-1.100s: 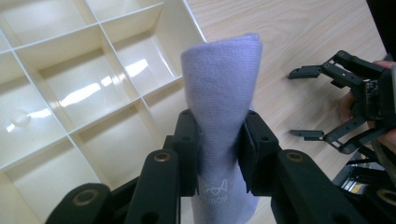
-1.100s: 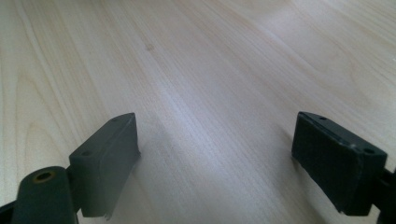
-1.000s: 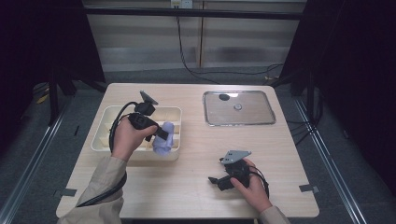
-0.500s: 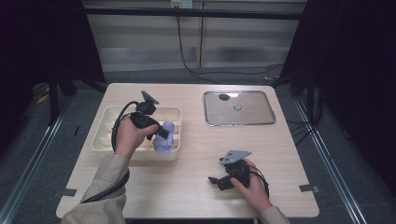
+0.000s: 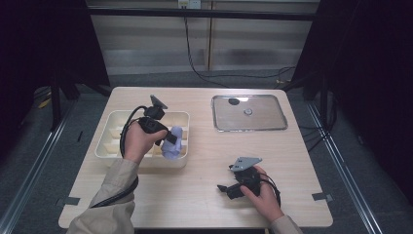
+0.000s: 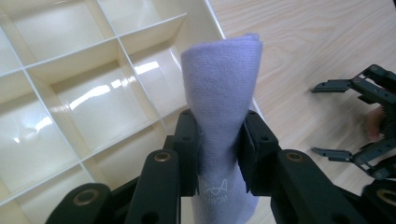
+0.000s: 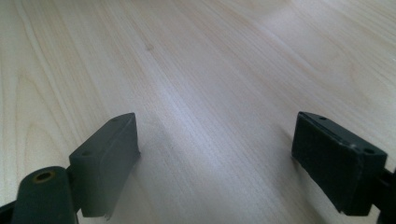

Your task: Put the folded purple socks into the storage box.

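Note:
My left gripper (image 5: 168,137) (image 6: 218,144) is shut on a folded lavender cloth (image 5: 174,142) (image 6: 223,107), holding it above the right side of a cream divided tray (image 5: 113,146) (image 6: 93,93). The cloth stands up between the pads, squeezed at its middle. My right gripper (image 5: 225,190) (image 7: 217,161) rests low on the table near the front edge, jaws wide apart with only bare wood between them. It also appears at the right edge of the left gripper view, as the right gripper (image 6: 341,119) with its jaws spread.
A shiny metal tray (image 5: 248,113) lies at the back right of the wooden table (image 5: 204,161), with a small round piece (image 5: 248,111) and a dark spot (image 5: 234,102) on it. Cables run down behind the table's far edge.
The left hand has drifted slightly to the right with the cloth, still over the tray's right side. The right hand has stayed put.

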`<state>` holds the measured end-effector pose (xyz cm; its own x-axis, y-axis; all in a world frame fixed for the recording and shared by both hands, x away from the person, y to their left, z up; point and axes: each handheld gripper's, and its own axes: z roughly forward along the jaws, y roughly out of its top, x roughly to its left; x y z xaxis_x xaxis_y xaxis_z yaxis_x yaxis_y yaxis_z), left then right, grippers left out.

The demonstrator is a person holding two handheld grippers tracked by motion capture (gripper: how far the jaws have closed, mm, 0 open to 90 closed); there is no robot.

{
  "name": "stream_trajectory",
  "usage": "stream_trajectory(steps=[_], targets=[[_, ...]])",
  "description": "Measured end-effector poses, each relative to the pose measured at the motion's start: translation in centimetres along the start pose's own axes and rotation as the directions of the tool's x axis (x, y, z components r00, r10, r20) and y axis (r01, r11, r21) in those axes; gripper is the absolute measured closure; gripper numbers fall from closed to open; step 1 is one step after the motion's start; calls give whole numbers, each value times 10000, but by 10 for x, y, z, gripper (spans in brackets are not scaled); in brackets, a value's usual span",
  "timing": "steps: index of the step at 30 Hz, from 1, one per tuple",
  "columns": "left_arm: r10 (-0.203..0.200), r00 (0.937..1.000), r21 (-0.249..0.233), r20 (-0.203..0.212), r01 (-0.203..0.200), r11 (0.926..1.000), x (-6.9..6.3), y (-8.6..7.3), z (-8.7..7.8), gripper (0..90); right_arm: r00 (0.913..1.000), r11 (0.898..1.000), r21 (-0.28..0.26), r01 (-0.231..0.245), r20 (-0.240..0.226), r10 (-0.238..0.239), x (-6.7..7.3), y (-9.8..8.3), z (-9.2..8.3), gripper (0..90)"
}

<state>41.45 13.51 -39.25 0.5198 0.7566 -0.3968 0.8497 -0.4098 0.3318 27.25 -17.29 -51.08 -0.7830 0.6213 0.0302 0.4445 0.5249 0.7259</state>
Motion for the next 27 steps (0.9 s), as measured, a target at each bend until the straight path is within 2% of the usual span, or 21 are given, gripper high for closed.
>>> stream_trajectory(steps=[3,4,14,27], targets=[[47,10000,102,-55,-46,9999,1,1,4,709,10000,10000,1,-6,1,6,0,0,0,144],[-110,9999,27,-80,110,9999,0,1,6,710,10000,10000,-7,18,9,-18,0,0,0,144],[-186,9997,424,-131,192,9989,1,1,22,712,10000,10000,0,-6,-1,6,0,0,0,144],[-131,9993,661,-342,153,9977,-2,1,30,726,10000,10000,-2,-7,3,7,0,0,0,144]])
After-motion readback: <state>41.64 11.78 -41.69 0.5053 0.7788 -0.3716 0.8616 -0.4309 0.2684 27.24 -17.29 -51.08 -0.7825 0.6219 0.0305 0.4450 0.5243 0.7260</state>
